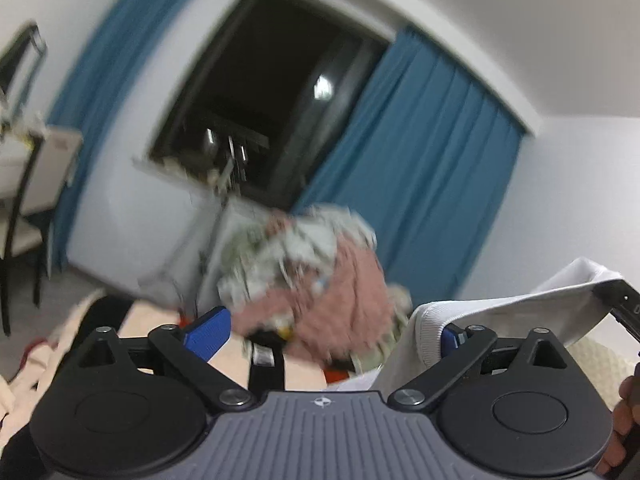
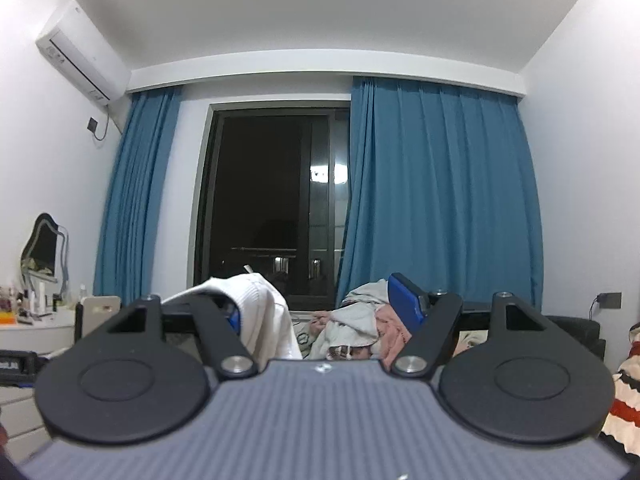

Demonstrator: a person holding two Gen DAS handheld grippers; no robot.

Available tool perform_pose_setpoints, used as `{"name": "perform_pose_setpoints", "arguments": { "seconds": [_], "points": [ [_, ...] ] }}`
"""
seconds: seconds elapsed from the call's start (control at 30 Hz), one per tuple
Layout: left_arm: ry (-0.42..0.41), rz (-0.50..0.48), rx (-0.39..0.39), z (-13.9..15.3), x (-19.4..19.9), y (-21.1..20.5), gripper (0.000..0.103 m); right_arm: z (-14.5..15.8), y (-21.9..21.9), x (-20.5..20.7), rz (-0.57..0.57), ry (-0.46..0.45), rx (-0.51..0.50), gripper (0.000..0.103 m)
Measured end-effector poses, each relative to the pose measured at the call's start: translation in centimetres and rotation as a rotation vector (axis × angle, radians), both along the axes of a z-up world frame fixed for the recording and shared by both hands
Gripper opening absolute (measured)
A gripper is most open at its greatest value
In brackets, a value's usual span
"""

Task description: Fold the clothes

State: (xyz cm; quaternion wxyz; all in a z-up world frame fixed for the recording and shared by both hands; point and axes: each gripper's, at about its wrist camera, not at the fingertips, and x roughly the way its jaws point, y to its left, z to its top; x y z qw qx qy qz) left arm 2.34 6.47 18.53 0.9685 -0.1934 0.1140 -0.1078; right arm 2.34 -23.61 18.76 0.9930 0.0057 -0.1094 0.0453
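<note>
A white ribbed garment [image 1: 500, 312] is stretched in the air between my two grippers. In the left wrist view it is draped over my right finger, and my left gripper [image 1: 332, 332] has its jaws wide apart. In the right wrist view the same white garment [image 2: 264, 316] hangs over the left finger of my right gripper [image 2: 320, 312], whose jaws also stand wide apart. A heap of clothes, pink and pale patterned [image 1: 312, 276], lies ahead; it also shows in the right wrist view [image 2: 360, 332].
A dark window [image 2: 272, 208] with blue curtains [image 2: 436, 200] faces me. A white dresser with a mirror [image 2: 44, 248] stands at the left. A striped knit [image 2: 624, 392] lies at the right. A chair [image 1: 24, 208] stands at the left.
</note>
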Motion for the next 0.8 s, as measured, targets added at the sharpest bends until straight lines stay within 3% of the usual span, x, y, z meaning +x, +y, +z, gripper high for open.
{"name": "perform_pose_setpoints", "arguments": {
  "seconds": [0.13, 0.37, 0.5, 0.67, 0.8],
  "points": [
    [0.066, -0.089, -0.054, -2.9, -1.4, 2.2, 0.1, -0.2, 1.6, -2.2, 0.01, -0.006, -0.017, 0.072],
    [0.126, -0.127, -0.19, -12.3, -5.9, 4.2, 0.101, -5.9, 5.8, -6.3, 0.016, 0.015, -0.062, 0.071],
    [0.179, 0.001, -0.244, -16.5, -7.6, 4.8, 0.101, -8.3, 6.8, -8.4, -0.027, -0.003, -0.042, 0.071],
    [0.319, 0.188, -0.157, -19.8, -9.7, 4.4, 0.102, -8.4, 5.3, -8.2, -0.11, 0.015, 0.027, 0.069],
    [0.262, 0.226, -0.139, -19.6, -12.2, 4.5, 0.103, -9.2, 3.3, -6.9, -0.144, 0.053, 0.025, 0.069]
  ]
}}
